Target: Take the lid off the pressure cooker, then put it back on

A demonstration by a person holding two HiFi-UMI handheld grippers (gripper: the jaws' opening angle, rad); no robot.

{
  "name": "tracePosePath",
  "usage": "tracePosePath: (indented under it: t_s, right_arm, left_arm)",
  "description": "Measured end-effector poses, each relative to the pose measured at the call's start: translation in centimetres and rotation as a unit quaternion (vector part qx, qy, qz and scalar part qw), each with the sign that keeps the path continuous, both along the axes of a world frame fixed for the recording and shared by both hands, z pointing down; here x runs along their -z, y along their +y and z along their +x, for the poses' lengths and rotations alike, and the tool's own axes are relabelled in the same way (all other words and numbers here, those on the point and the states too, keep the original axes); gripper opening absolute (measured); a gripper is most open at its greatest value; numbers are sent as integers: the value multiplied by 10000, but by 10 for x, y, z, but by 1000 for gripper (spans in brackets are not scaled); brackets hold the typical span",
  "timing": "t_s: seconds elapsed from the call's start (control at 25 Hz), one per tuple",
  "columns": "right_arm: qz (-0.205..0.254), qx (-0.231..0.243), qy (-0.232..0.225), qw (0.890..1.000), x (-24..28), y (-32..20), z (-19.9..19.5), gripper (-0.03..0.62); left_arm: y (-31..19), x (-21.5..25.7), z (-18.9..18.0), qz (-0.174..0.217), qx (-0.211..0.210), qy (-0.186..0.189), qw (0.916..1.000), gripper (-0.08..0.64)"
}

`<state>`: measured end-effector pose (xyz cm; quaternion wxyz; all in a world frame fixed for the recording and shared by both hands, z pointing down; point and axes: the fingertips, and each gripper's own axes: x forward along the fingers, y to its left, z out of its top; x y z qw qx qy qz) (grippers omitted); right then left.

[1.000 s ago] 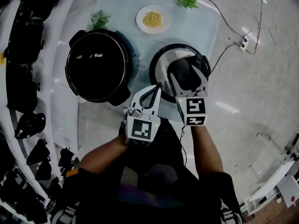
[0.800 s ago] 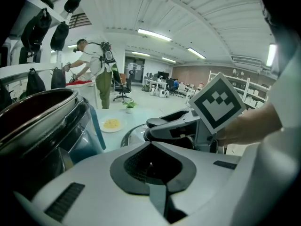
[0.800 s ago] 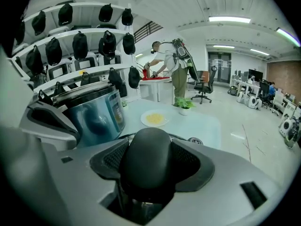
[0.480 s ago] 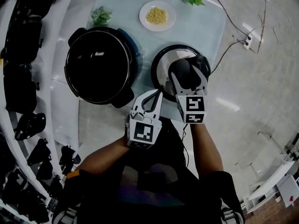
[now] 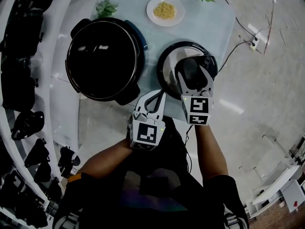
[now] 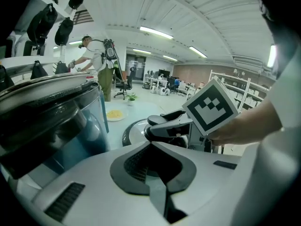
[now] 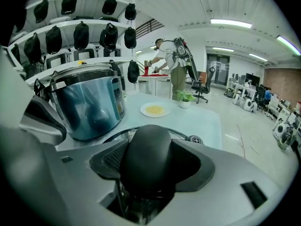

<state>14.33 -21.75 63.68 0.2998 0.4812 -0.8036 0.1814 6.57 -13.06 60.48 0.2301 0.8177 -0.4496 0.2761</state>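
Slippage is your risk: the open cooker (image 5: 105, 58) stands beside the lid (image 5: 167, 70) on the table (image 5: 209, 27), and the rounded knob (image 7: 146, 154) could twist free mid-carry, or the rim seat crooked. Your right gripper (image 5: 195, 75) is clamped on that knob, lid directly beneath; your left gripper (image 5: 159, 95) is closed, empty, near the lid's edge.

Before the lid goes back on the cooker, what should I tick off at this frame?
1. Right gripper shut on the lid's knob: ok.
2. Pot mouth open, nothing over it: ok.
3. Left gripper shut and empty: ok.
4. Left gripper clear of the lid: cannot tell; it sits close beside the near rim.
5. Plate out of the line from lid to pot: ok, it stands farther back.
6. Lid resting on the table or lifted: cannot tell.
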Motion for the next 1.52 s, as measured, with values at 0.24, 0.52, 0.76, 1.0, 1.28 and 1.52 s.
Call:
tracePosePath:
  t_s: [0.24, 0.52, 0.76, 1.0, 1.28, 1.52]
  right_arm:
    - [22, -16, 222, 9998, -9, 8, -2, 304]
    - [53, -121, 264, 9996, 1, 13, -1, 304]
    - [476, -257, 60, 9985, 52, 33, 3, 292]
    - [822, -459, -173, 9954, 104, 73, 1, 216]
    - [1095, -735, -390, 9905, 156, 137, -6, 115]
    - [1204, -981, -546, 9864, 186, 193, -10, 45]
  left_arm:
    - [8, -1, -1, 41, -15, 22, 10000, 8]
    - [21, 16, 0, 214, -81, 108, 9997, 8]
    - [34, 46, -2, 537, -112, 195, 9983, 8]
    - [60, 80, -3, 864, -199, 235, 9958, 8]
    - [103, 124, -8, 1255, -168, 322, 9914, 8]
    - [141, 162, -18, 1647, -131, 434, 9853, 8]
